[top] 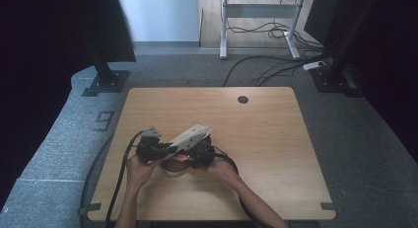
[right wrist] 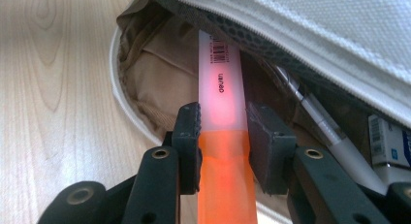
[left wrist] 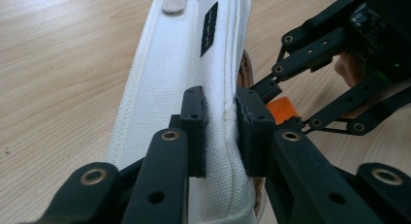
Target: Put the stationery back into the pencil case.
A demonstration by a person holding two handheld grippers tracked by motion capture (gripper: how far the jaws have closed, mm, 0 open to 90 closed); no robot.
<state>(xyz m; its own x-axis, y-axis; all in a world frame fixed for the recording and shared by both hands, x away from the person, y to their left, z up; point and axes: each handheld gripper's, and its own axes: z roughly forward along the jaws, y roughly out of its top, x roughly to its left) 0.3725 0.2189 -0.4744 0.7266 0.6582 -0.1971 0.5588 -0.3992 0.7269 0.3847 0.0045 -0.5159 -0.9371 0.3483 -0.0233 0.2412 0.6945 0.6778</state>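
Jaws of the right gripper are closed on an orange highlighter, with its pale translucent cap end pointing into the open mouth of the white pencil case; jaws of the left gripper are pinched on the white canvas flap of that case and hold it raised above the wooden table. I judge that the step in hand is putting the highlighter into the case, though taking it out is also possible. The next move, I think, needs the flap kept lifted while the marker slides deeper beside the white pen, then a release. The highlighter lies straight between the right pads, about half of it beyond them
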